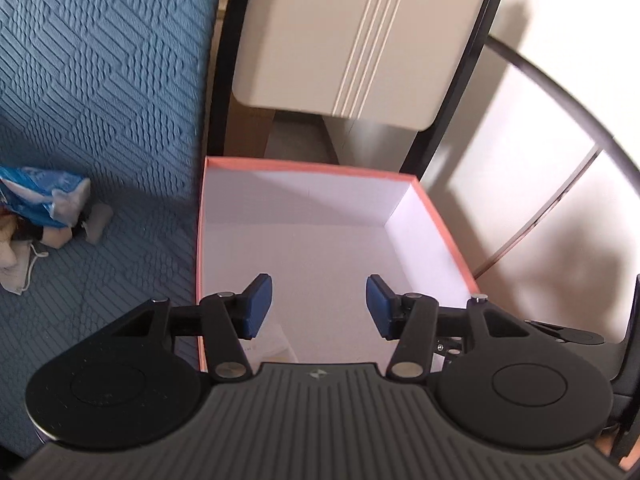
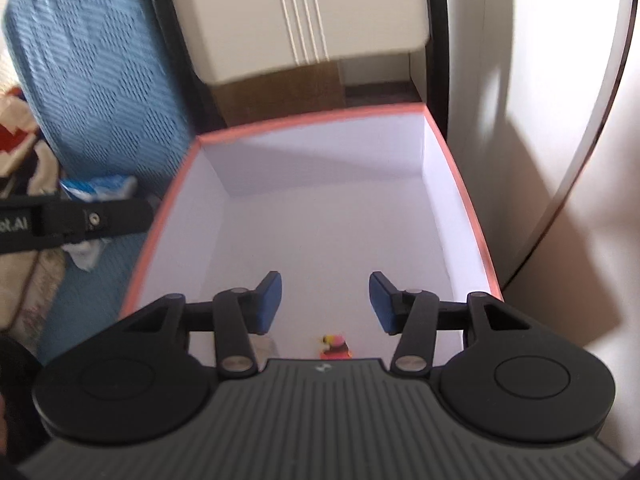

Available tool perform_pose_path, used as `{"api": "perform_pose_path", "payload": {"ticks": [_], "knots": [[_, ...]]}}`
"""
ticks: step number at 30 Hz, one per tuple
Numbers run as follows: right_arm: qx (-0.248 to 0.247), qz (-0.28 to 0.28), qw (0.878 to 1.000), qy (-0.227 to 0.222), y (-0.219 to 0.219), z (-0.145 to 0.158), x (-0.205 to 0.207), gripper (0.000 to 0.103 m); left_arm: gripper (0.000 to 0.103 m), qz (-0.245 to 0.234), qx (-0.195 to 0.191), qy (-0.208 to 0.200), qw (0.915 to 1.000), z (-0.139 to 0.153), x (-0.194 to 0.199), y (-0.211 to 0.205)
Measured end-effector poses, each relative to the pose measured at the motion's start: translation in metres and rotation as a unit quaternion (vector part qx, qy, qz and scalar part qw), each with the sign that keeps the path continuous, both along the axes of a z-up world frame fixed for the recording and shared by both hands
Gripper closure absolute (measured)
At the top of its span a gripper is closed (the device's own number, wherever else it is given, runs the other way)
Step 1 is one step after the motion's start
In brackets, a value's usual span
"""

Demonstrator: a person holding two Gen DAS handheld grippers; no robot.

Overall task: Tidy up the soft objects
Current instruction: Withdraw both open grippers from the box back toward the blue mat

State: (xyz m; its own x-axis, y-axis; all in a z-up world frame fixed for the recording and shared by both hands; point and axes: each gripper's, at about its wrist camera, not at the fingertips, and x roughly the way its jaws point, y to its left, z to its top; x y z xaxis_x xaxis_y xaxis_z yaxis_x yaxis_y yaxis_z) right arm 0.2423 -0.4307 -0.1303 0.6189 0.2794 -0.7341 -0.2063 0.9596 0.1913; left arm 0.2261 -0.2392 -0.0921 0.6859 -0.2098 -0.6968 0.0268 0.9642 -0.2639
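An open pink-rimmed box (image 1: 304, 166) with white inside stands beside the blue quilted bed (image 1: 100, 100). My left gripper (image 1: 319, 306) is open and empty above the box's near end. My right gripper (image 2: 325, 302) is open and empty over the same box (image 2: 312, 120). A small red, yellow and pink soft toy (image 2: 335, 347) lies on the box floor just below the right gripper, partly hidden by it. A pile of soft things lies on the bed: a blue-and-white packet (image 1: 44, 196), a doll (image 1: 60, 232) and a white cloth (image 1: 16, 270).
A white flat paper item (image 1: 270, 346) lies in the box near the left gripper. A beige headboard panel (image 1: 352, 36) with a dark frame stands behind the box. A white wall (image 1: 560, 240) is to the right. The left gripper's arm (image 2: 76, 220) crosses the right wrist view's left side.
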Motion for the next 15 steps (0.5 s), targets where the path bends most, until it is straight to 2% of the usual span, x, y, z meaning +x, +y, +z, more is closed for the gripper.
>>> {"api": "perform_pose_path", "payload": {"ticks": [6,9,15], "knots": [[0.006,0.000,0.999,-0.047,0.008,0.038,-0.012,0.051,0.045,0.004,0.016,-0.042,0.9990,0.036,-0.015,0.014],[0.009,0.001,0.998,-0.058,0.011,0.049,-0.017,0.051,0.045,0.006,0.046,-0.065,0.9968,0.053,-0.022,0.019],[0.003,0.012,0.997,-0.080,0.024,0.072,-0.030,0.051,0.045,0.013,0.038,-0.097,0.9945,0.078,-0.037,0.040]]}}
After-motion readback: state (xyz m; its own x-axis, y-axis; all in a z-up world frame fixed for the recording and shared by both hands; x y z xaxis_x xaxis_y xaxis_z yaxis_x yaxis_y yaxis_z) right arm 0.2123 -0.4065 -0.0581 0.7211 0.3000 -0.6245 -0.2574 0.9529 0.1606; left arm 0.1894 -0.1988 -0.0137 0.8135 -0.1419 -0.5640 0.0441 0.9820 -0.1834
